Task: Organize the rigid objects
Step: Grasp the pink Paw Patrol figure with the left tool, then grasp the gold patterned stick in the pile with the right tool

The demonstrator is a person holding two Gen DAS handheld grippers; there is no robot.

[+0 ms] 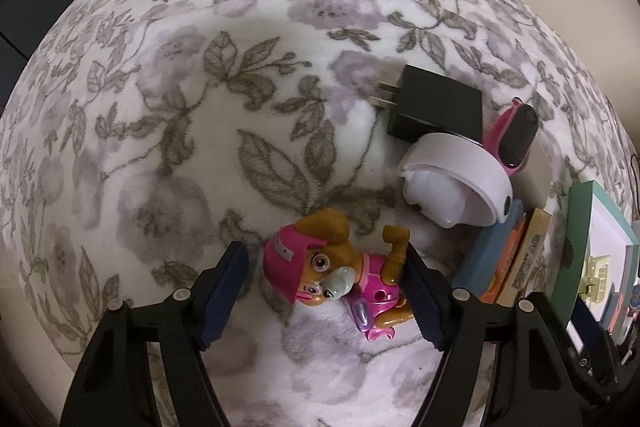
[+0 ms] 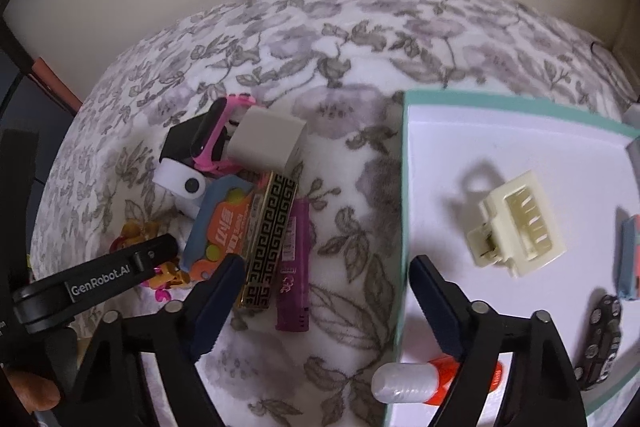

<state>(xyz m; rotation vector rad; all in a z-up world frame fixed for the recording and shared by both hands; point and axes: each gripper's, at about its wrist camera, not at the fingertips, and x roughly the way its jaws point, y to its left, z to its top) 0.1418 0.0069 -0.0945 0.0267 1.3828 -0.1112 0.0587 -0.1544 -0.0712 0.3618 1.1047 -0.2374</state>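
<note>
Fingers of the left gripper [image 1: 326,291] stand fairly wide to either side of the toy dog figure [image 1: 340,277], which lies on its side on the floral blanket [image 1: 180,107]; one pad is close against the figure's pink body, the other clear of its pink hat, so no grip shows. Up and to the right of the figure lie a black plug adapter [image 1: 438,107], a white round device [image 1: 456,179] and a pink watch [image 1: 516,137], bunched together and touching.

Seen from the right wrist, the right gripper [image 2: 326,291] has its fingers wide with nothing between them, over the blanket beside the left edge of the green-rimmed tray [image 2: 404,187]. Left of the tray lie a purple lighter [image 2: 294,267], a black-and-gold patterned box [image 2: 268,239] and an orange-and-blue card [image 2: 220,223], side by side. On the tray's white floor sit a cream hair clip [image 2: 520,231] and a dark toy car [image 2: 600,339]. An orange tube with a white cap [image 2: 404,383] lies across the tray's near left edge.
</note>
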